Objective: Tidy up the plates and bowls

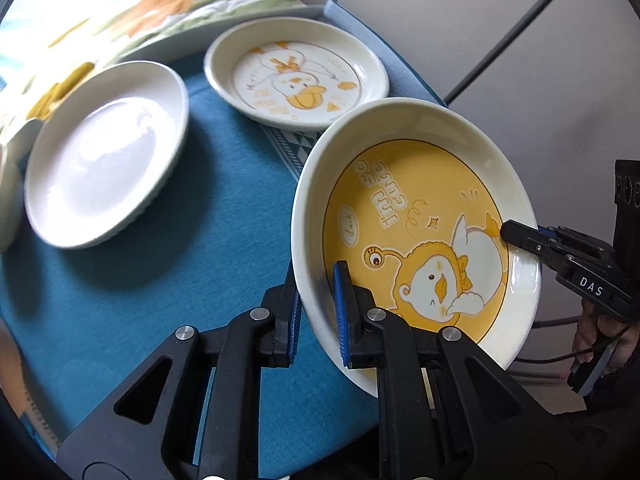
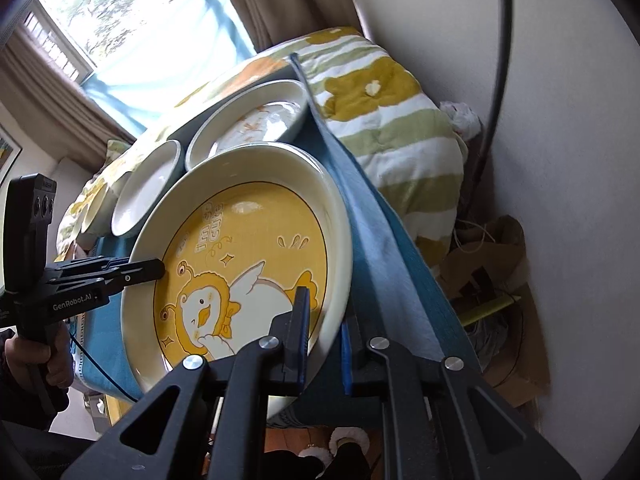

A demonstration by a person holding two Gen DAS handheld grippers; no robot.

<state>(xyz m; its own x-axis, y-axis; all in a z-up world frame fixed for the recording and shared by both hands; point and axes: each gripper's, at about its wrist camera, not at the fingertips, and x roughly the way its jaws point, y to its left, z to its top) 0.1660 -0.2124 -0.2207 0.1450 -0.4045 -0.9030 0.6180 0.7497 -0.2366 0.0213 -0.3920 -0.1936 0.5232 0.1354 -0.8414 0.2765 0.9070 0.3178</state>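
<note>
Nearest me, my left gripper (image 1: pixel 316 312) pinches the rim of the yellow duck plate (image 1: pixel 416 240), one pad inside, one outside. My right gripper (image 2: pixel 324 340) clamps the opposite rim the same way. The plate tilts, lifted over the right edge of the blue tablecloth (image 1: pixel 160 300). Beyond it, mid-cloth toward the left edge, sits a plain white plate (image 1: pixel 104 156). Farthest, at the far edge, rests a white duck-sketch plate (image 1: pixel 296 72), a striped quilt (image 1: pixel 160 12) behind.

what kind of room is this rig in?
Likely a bedroom at home, not a kitchen: a quilt bunched against the wall, a curtained window, and plates laid out on a blue-clothed table.
</note>
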